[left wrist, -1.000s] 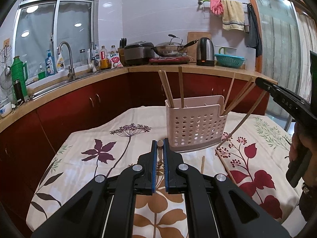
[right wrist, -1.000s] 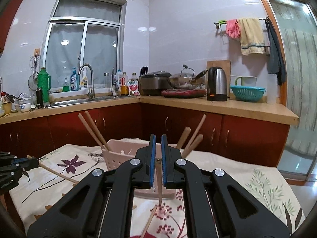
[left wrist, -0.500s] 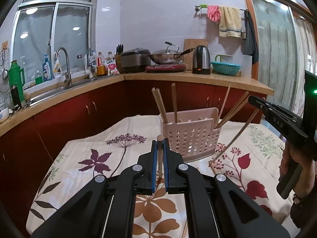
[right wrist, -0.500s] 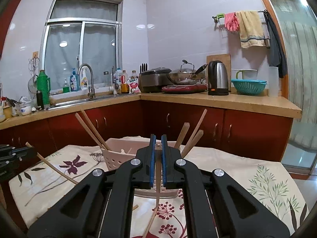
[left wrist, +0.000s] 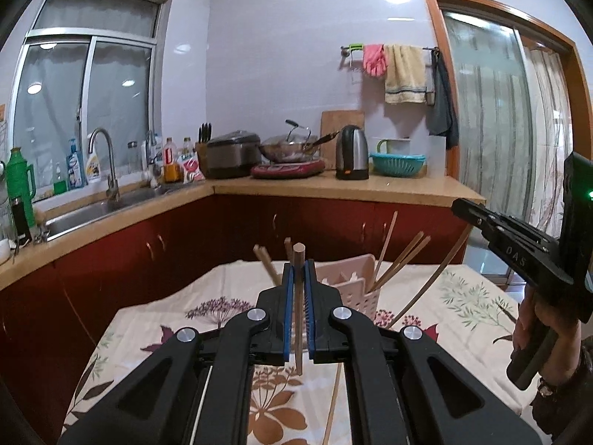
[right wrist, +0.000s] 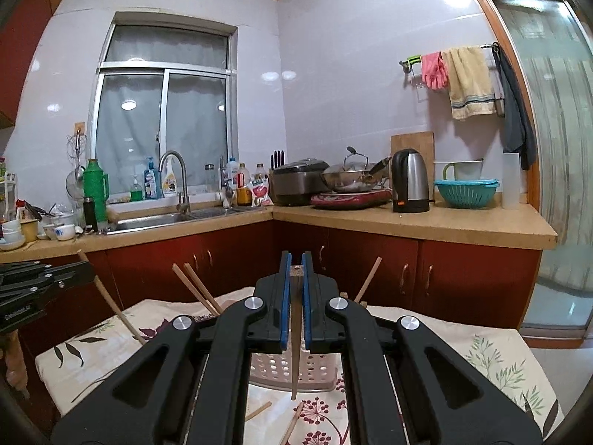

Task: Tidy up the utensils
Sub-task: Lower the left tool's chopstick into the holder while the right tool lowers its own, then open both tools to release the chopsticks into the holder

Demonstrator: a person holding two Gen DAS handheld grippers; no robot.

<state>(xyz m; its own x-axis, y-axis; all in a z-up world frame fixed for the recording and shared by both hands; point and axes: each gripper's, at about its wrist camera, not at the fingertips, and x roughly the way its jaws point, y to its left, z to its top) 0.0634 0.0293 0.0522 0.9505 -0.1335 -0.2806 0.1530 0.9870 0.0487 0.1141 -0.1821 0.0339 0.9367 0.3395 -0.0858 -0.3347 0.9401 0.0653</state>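
At the bottom centre of the left wrist view, the left hand-held gripper point(left wrist: 298, 289) is clamped on a chopstick point(left wrist: 298, 319) held nearly upright; in the right wrist view the right hand-held gripper point(right wrist: 295, 296) is likewise clamped on a second chopstick point(right wrist: 295, 352). Loose chopsticks point(right wrist: 292, 422) lie on the flowered table point(right wrist: 493, 356) just below. Beyond the jaws, at mid-frame, stands the pink perforated holder point(left wrist: 352, 282) with several chopsticks leaning in it. The step in hand looks like carrying both sticks to the holder; next, each tip needs lining up over an open compartment before release.
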